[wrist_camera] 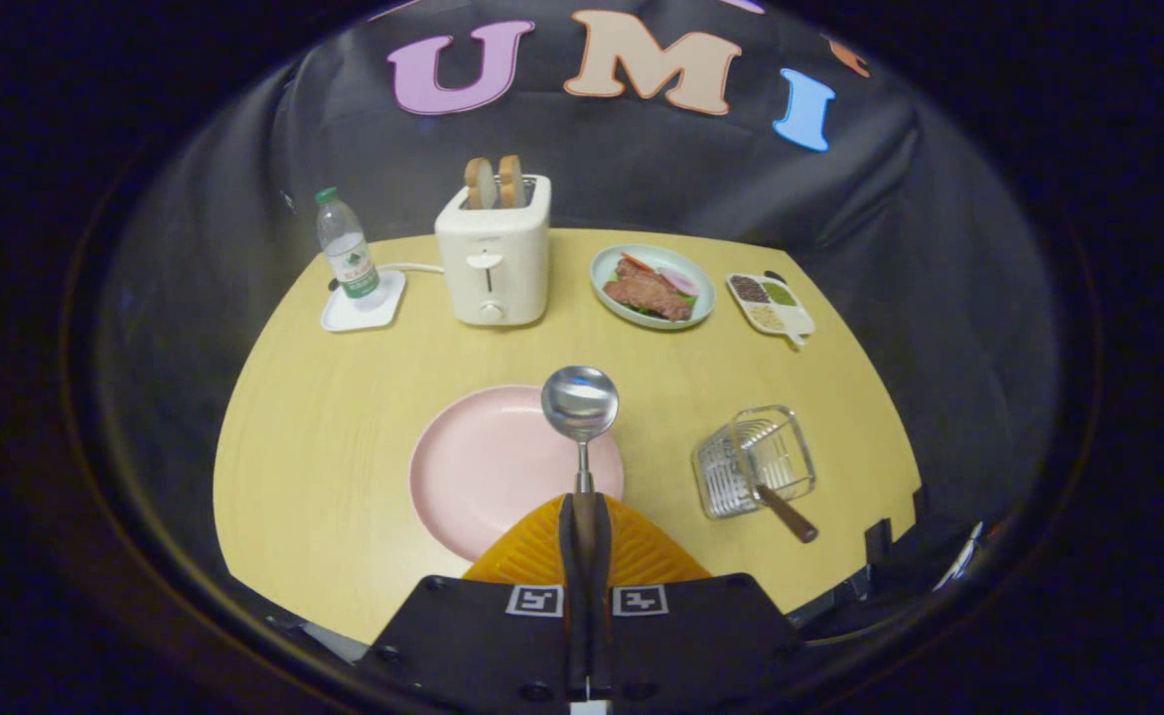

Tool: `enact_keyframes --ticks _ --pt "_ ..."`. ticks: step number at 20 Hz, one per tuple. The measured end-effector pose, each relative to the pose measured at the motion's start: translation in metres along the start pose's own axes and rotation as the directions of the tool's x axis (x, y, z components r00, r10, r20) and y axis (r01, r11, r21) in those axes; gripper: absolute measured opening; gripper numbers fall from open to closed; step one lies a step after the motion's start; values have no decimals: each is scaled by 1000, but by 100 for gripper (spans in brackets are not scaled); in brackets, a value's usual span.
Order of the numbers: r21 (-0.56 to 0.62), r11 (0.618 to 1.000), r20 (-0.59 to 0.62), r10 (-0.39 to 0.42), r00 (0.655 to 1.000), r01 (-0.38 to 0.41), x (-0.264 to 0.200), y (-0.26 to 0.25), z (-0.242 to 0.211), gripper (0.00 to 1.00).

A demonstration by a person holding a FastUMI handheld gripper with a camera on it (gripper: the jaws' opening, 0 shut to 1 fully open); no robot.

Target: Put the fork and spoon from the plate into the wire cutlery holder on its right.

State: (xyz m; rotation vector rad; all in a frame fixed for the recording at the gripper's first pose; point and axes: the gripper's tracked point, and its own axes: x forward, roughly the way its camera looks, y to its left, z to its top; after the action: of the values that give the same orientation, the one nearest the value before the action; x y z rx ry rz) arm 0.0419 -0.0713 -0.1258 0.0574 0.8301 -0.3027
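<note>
Spoon (580, 412): held up above the plate, bowl end pointing away from the fingers, handle running back between them.
Claw (582, 521): both fingers pressed tight on the spoon handle.
Plate (483, 467): pink, on the table just ahead of the fingers, under the spoon.
Holder (753, 462): wire basket to the right of the plate, tipped over toward the plate.
Fork (786, 512): its brown handle sticks out of the holder toward the near side; the rest is hard to make out through the wires.
Table (324, 447): yellow wood.
Toaster (494, 260): white, far beyond the plate, two bread slices poking out on top.
Bottle (349, 248): stands on a small white tray, left of the toaster.
Food dish (653, 286): right of the toaster.
</note>
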Motion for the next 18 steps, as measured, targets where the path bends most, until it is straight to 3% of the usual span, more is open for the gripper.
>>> enact_keyframes --ticks 10,14,18 --pt "258 965 -221 4 975 55 -7 -68 15 5" --pt "281 951 -347 -24 938 129 14 -100 -1 5" --pt "337 931 -435 22 900 140 36 -108 -15 5"
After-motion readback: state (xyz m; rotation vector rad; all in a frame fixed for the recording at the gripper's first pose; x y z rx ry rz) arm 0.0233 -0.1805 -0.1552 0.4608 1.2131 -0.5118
